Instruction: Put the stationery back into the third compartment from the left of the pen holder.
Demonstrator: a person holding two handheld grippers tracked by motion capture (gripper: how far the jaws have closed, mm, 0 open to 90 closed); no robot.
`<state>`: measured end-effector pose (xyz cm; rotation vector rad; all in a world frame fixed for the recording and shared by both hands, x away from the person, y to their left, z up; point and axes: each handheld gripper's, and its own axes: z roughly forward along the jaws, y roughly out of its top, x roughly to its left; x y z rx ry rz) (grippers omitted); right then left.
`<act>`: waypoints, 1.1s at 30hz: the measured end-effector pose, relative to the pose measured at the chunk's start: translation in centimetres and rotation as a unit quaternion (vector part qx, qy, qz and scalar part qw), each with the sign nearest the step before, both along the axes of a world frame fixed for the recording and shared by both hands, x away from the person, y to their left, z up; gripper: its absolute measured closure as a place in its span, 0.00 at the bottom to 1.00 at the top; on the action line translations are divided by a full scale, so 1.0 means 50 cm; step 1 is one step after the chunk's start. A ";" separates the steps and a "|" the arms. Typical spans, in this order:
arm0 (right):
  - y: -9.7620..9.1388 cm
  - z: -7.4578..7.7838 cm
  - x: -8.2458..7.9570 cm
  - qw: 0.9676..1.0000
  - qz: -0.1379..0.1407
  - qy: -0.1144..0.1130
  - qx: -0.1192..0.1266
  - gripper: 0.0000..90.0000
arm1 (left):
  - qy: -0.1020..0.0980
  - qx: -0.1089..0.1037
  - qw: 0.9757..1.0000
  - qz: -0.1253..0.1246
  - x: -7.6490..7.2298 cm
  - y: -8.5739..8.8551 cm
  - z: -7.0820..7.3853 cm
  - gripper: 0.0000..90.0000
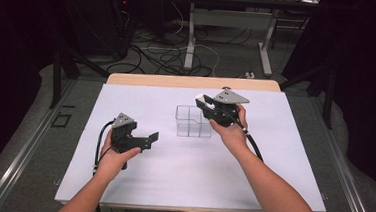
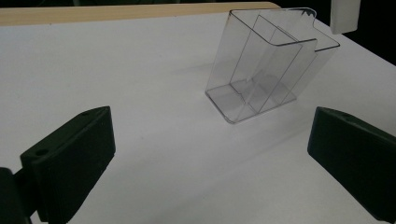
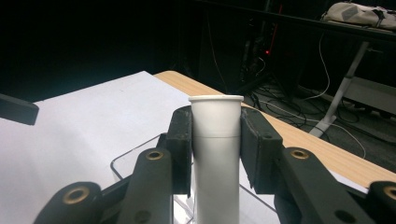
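**A:** Which way does the white tube (image 3: pixel 217 154) point?

**B:** Its long axis runs upright between the jaws in the right gripper view, open rimmed end up. The lower end is cut off at the bottom of that view, so I cannot tell its full length. In the high view it is a small white patch at the tip of the right gripper (image 1: pixel 207 105), hard to make out.

**A:** Where is it over the table (image 1: pixel 135 182)?

**B:** Held above the far right part of the clear divided box (image 1: pixel 193 121), which stands a little beyond the middle of the white table top, toward its far edge. Whether the tube touches the box, I cannot tell.

**A:** And the grip?

**B:** The right gripper's pads are clamped on the tube from both sides, just under its rim.

**A:** The hands?

**B:** The right hand reaches forward from the near right, gripper aimed left and toward the far edge. The left gripper (image 1: pixel 149 138) sits low, left of the box and well apart from it, aimed at it, jaws spread wide with nothing between them.

**A:** Anything else hidden?

**B:** The box's partitions blur together, being transparent.
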<state>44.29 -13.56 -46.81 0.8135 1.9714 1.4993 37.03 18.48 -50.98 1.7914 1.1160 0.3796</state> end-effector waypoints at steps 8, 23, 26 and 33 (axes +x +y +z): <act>0.004 -0.021 0.010 1.000 -0.009 0.004 0.000 0.75 | 0.003 0.004 1.000 0.000 0.001 0.001 -0.002 0.01; 0.010 -0.042 0.021 1.000 -0.015 0.019 -0.017 0.75 | 0.002 0.002 1.000 0.007 0.001 0.007 -0.001 0.01; 0.011 -0.046 0.022 1.000 -0.015 0.017 -0.016 0.74 | 0.002 0.003 1.000 0.009 0.000 0.008 0.000 0.01; 0.005 -0.060 0.021 0.999 -0.016 0.019 -0.021 0.74 | 0.002 0.002 1.000 0.013 0.000 0.008 -0.001 0.01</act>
